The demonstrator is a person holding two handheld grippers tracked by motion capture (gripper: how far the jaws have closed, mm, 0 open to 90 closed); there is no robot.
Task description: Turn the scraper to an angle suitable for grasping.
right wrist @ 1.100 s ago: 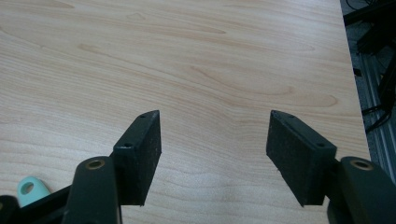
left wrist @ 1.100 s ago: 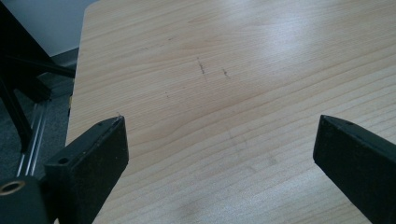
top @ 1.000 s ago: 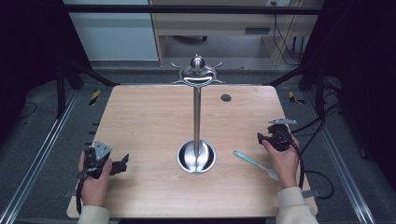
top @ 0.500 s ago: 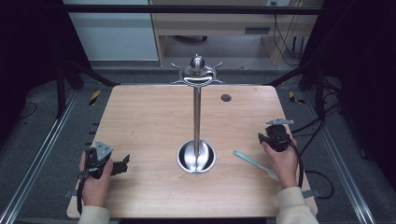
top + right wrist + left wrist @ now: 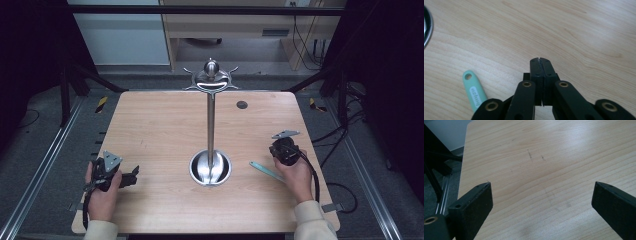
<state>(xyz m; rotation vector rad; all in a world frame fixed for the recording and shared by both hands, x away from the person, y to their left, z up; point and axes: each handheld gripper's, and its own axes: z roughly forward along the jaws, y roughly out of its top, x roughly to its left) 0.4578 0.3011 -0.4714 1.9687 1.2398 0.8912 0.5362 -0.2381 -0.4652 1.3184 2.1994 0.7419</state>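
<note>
A tall metal stand [image 5: 210, 125] with a round chrome base and hooked arms at its top rises from the middle of the wooden table [image 5: 160, 125]. A mint-green utensil handle [image 5: 266, 171] [image 5: 474, 93] lies flat to the right of the base. My right gripper [image 5: 281, 149] [image 5: 540, 61] hovers just right of that handle. Its jaws have just been closing and now meet with nothing between them. My left gripper [image 5: 132, 175] [image 5: 541, 202] rests near the table's front left, with its jaws wide open over bare wood.
A small dark round disc [image 5: 242, 104] sits on the table at the back right. The stand's base edge [image 5: 427, 27] shows at the left of the right gripper view. Metal frame rails [image 5: 45, 165] and cables run beside the table on the floor.
The right gripper's jaws have drawn together. Both hands stay about where they were, and the green handle has not moved.
</note>
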